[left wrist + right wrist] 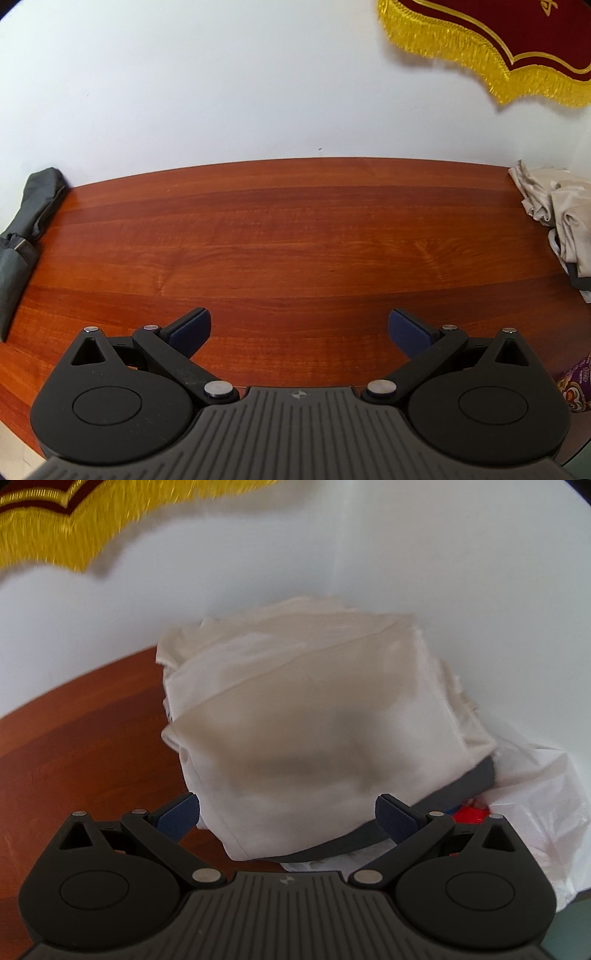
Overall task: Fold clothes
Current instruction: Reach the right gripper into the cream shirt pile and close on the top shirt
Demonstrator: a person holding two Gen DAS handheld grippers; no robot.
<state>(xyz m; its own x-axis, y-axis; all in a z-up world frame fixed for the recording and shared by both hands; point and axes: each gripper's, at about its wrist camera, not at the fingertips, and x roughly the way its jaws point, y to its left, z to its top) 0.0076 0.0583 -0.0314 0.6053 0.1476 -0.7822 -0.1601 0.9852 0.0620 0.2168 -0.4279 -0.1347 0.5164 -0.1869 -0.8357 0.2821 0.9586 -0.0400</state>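
Observation:
A heap of cream-coloured clothes fills the right wrist view, piled on a dark grey garment at the table's right end. My right gripper is open just in front of the heap, nothing between its blue pads; the view is blurred. In the left wrist view the same cream clothes lie at the far right. My left gripper hovers open over bare wood of the table. A folded dark grey garment lies at the table's left end.
A white wall runs along the table's back edge, with a maroon banner with gold fringe hanging at upper right. A white plastic bag and something red sit right of the heap.

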